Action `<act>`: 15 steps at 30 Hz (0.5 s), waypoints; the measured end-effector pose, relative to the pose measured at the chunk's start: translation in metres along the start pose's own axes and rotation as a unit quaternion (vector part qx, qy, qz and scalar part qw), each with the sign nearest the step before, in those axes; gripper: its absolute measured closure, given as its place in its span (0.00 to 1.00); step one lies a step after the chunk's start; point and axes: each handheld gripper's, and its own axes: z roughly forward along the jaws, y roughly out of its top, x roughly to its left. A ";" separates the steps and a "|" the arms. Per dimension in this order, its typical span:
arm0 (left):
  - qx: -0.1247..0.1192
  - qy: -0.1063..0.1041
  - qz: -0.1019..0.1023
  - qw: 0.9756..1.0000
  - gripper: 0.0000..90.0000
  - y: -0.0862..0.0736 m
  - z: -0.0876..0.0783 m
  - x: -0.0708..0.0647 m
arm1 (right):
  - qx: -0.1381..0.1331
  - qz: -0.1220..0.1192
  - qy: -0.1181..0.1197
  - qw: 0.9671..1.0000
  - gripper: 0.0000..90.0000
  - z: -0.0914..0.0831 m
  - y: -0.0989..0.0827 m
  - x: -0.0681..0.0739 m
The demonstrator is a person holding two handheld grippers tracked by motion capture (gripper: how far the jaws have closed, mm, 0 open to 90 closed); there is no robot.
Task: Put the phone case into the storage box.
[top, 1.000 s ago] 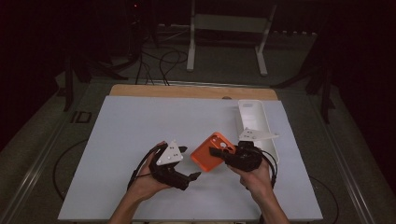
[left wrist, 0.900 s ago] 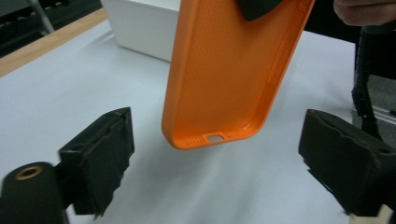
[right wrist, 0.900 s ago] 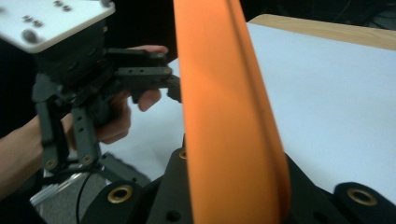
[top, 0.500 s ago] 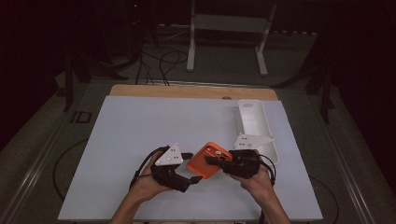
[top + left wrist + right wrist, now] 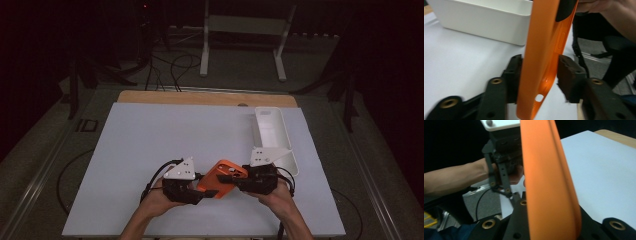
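Observation:
An orange phone case (image 5: 222,177) hangs tilted just above the white table top (image 5: 150,145), near its front edge, between both grippers. My right gripper (image 5: 239,181) is shut on the case's right end; in the right gripper view the case (image 5: 549,182) rises edge-on out of its jaws (image 5: 551,220). My left gripper (image 5: 202,192) has just been closing around the other end. In the left gripper view the case (image 5: 544,62) stands between the jaws (image 5: 537,75): one pad lies against it, the other pad (image 5: 567,77) is a sliver away.
A long white tray (image 5: 272,135) lies at the table's right side, just behind the right hand, and shows as a white wall (image 5: 486,20) in the left gripper view. A wooden strip (image 5: 200,97) edges the table's far side. Cables and a stand lie on the floor beyond.
The right gripper has carried the case leftward and down toward the left gripper, whose jaws have narrowed around the case's end. The left hand has kept its place.

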 end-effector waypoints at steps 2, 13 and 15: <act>0.000 -0.009 0.002 1.000 0.72 0.000 0.000 0.000 | 0.001 -0.003 0.011 1.000 0.96 0.000 -0.001 -0.001; 0.014 -0.053 0.014 0.998 0.95 -0.004 0.004 -0.003 | 0.017 -0.015 0.046 0.999 0.91 0.002 -0.002 -0.001; 0.012 -0.050 0.015 0.999 0.95 -0.004 0.004 -0.003 | 0.017 -0.021 0.041 0.999 0.88 0.002 -0.001 -0.001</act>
